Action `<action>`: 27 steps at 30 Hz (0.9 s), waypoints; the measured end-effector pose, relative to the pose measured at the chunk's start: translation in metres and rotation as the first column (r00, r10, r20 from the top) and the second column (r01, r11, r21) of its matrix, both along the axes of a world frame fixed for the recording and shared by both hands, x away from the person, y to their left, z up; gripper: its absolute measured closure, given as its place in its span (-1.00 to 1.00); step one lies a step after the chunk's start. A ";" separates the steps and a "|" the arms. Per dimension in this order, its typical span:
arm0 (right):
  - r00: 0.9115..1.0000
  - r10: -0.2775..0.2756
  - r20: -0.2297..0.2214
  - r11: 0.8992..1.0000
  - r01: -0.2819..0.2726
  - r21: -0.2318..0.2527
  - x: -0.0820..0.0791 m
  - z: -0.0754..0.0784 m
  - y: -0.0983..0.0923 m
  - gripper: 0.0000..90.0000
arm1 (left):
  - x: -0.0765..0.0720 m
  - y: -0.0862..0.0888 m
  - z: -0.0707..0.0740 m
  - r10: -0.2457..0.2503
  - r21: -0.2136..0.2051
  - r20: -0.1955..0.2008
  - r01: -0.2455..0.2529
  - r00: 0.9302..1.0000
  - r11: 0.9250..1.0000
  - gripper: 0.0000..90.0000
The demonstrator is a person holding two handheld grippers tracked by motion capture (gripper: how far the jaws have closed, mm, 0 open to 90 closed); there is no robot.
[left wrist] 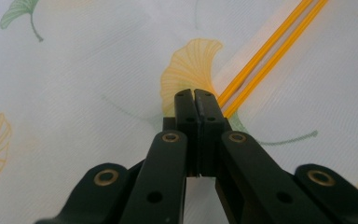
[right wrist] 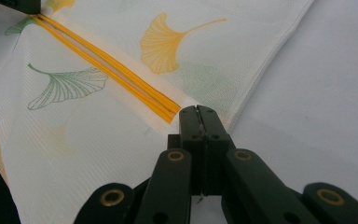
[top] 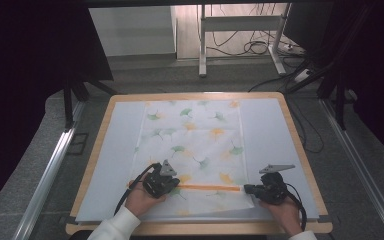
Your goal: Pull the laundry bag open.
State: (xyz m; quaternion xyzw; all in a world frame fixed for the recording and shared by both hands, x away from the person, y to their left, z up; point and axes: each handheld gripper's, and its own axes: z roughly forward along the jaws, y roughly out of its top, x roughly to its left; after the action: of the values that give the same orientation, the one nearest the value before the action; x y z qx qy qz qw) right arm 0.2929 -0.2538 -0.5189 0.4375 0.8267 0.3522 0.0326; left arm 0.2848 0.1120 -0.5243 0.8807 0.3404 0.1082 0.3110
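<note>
Cloth (top: 195,145), white, printed with green and orange ginkgo leaves, lies spread flat on a pale mat (top: 110,160) over a wooden table (top: 300,150), one orange double stripe (top: 210,188) crossing it near the person's edge. Left gripper (top: 172,186) sits at the stripe's left end; in the left gripper view its jaws stand pressed together, tips (left wrist: 195,100) down on the cloth just beside the stripe (left wrist: 265,46), with a thin sliver between them that may be fabric, though this cannot be told for certain. Right gripper (top: 247,189) sits at the stripe's right end; in the right gripper view its jaws are likewise together, tips (right wrist: 198,116) at the end of the stripe (right wrist: 107,70) close to the cloth's hemmed edge (right wrist: 270,79). Step in hand, by judgement: both ends of the stripe line pinched or pinned, ready for a fold or a lift along it. Next move calls for both hands travelling together at even height and pace, keeping the line taut, so that the near strip turns over squarely without dragging the rest of the cloth across the mat.
</note>
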 end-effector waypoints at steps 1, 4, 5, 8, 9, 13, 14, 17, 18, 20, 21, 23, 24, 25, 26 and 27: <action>1.000 0.000 0.000 1.000 0.000 0.000 0.000 0.000 0.000 0.99 | 0.000 0.002 0.000 0.001 0.001 -0.001 -0.001 1.000 1.000 1.00; 1.000 0.002 -0.002 1.000 -0.002 -0.001 0.000 0.000 0.000 0.99 | 0.000 0.006 0.000 0.011 0.000 -0.005 -0.011 1.000 1.000 1.00; 1.000 0.002 -0.002 1.000 -0.002 -0.001 0.000 0.000 0.000 0.99 | 0.000 0.008 0.000 0.014 0.000 -0.007 -0.014 1.000 1.000 1.00; 1.000 0.002 -0.001 1.000 -0.002 -0.001 0.000 0.000 0.000 0.99 | 0.000 0.013 0.000 0.020 -0.007 -0.020 -0.020 1.000 1.000 1.00; 1.000 0.003 -0.001 1.000 -0.003 -0.001 0.000 0.000 0.000 0.99 | 0.000 0.014 0.000 0.021 -0.006 -0.020 -0.021 1.000 1.000 1.00; 1.000 0.003 -0.001 1.000 -0.003 0.000 0.000 0.000 0.000 0.99 | 0.000 0.018 0.000 0.030 -0.003 -0.020 -0.030 0.999 1.000 1.00; 1.000 0.003 0.000 1.000 -0.003 -0.001 0.000 0.000 0.000 0.99 | 0.000 0.020 0.000 0.031 -0.002 -0.020 -0.031 0.999 1.000 1.00; 1.000 0.004 0.001 1.000 -0.004 -0.001 0.000 0.000 0.000 0.99 | -0.001 0.024 0.000 0.039 -0.004 -0.021 -0.040 0.999 0.999 1.00; 1.000 0.004 0.001 1.000 -0.004 -0.001 0.000 0.000 0.000 0.99 | -0.001 0.025 -0.001 0.044 -0.005 -0.022 -0.044 0.999 0.999 1.00; 1.000 0.004 0.001 1.000 -0.004 -0.001 0.000 0.000 0.000 0.99 | -0.001 0.028 -0.001 0.045 -0.003 -0.023 -0.045 0.999 0.999 1.00; 1.000 0.004 0.001 1.000 -0.004 -0.001 0.000 0.000 0.000 0.99 | -0.002 0.029 -0.001 0.048 -0.007 -0.025 -0.048 0.999 0.999 1.00; 1.000 0.004 0.001 1.000 -0.004 -0.001 0.000 0.000 0.000 0.99 | -0.002 0.031 -0.001 0.049 -0.009 -0.030 -0.050 0.998 0.999 1.00; 1.000 0.004 0.001 1.000 -0.004 -0.001 0.000 0.000 0.000 0.99 | -0.002 0.031 -0.001 0.050 -0.008 -0.030 -0.051 0.998 0.999 1.00; 1.000 0.004 0.001 1.000 -0.004 -0.001 0.000 0.000 0.000 0.99 | -0.002 0.032 -0.001 0.051 -0.008 -0.030 -0.051 0.998 0.999 1.00; 1.000 0.004 0.001 1.000 -0.004 -0.001 0.000 0.000 0.000 0.99 | -0.002 0.032 -0.001 0.053 -0.007 -0.028 -0.053 0.998 0.999 1.00; 1.000 0.004 0.001 1.000 -0.004 -0.001 0.000 0.000 0.000 0.99 | -0.003 0.033 -0.001 0.056 -0.008 -0.030 -0.056 0.998 0.998 1.00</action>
State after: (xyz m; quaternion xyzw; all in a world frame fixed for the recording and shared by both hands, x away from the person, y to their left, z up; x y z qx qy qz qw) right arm 0.2927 -0.2539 -0.5187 0.4356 0.8277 0.3522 0.0326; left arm 0.2821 0.1453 -0.5250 0.8710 0.3700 0.1022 0.3065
